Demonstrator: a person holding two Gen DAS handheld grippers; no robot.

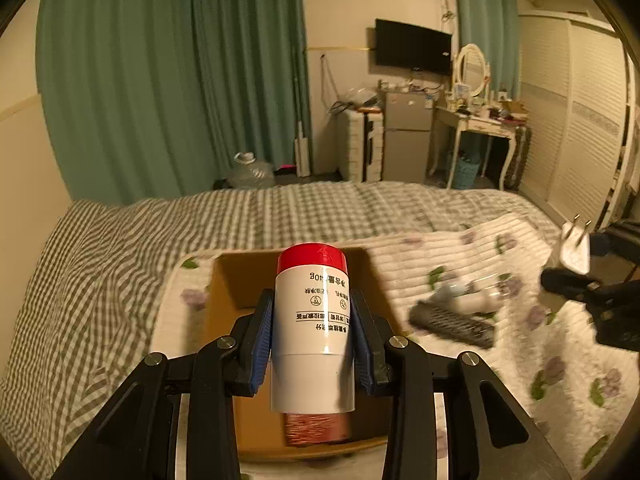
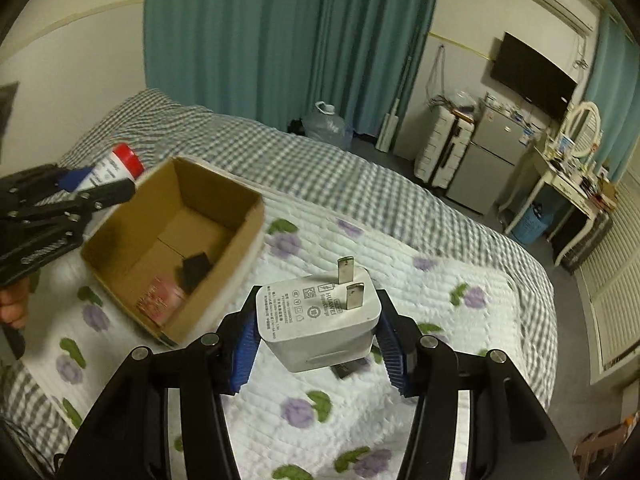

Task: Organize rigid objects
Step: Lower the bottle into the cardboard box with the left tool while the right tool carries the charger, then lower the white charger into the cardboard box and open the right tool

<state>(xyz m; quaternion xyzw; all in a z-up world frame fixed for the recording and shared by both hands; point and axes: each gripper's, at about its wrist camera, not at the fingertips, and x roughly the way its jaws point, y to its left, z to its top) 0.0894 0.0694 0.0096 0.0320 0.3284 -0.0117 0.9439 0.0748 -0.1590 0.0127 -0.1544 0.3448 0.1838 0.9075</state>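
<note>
Teal curtains [image 1: 172,80] hang behind a bed [image 1: 120,248] with a grey checked cover, and a white quilt [image 1: 460,248] printed with purple flowers lies across it. From the left wrist view, the left gripper [image 1: 312,312] is clamped on a white bottle [image 1: 312,340] with a red cap [image 1: 312,258], its blue pads [image 1: 262,344] pressing on both sides of the body. The bottle points forward above an open cardboard box [image 1: 224,292] that sits on the quilt. A reddish packet [image 1: 318,430] shows in the box just under the bottle's near end. To the right of the box, a black hairbrush [image 1: 452,324] and some blurred pale items lie on the quilt. Further right of the box, at the frame's edge, the right gripper [image 1: 568,280] carries a white charger [image 1: 574,248] with its prongs up.

From the right wrist view, the right gripper [image 2: 320,336] is closed on the white charger [image 2: 320,320], a blue pad [image 2: 244,348] against each side, the two metal prongs pointing up and away. The charger is held over the quilt [image 2: 360,400], to the right of the cardboard box [image 2: 176,240]. Inside the box lie a small black object [image 2: 196,270] and the reddish packet [image 2: 160,300]. At the box's left side, the left gripper [image 2: 100,184] holds the white bottle [image 2: 108,170], red cap [image 2: 130,158] toward the box, with a person's fingers [image 2: 14,308] on its handle.
</note>
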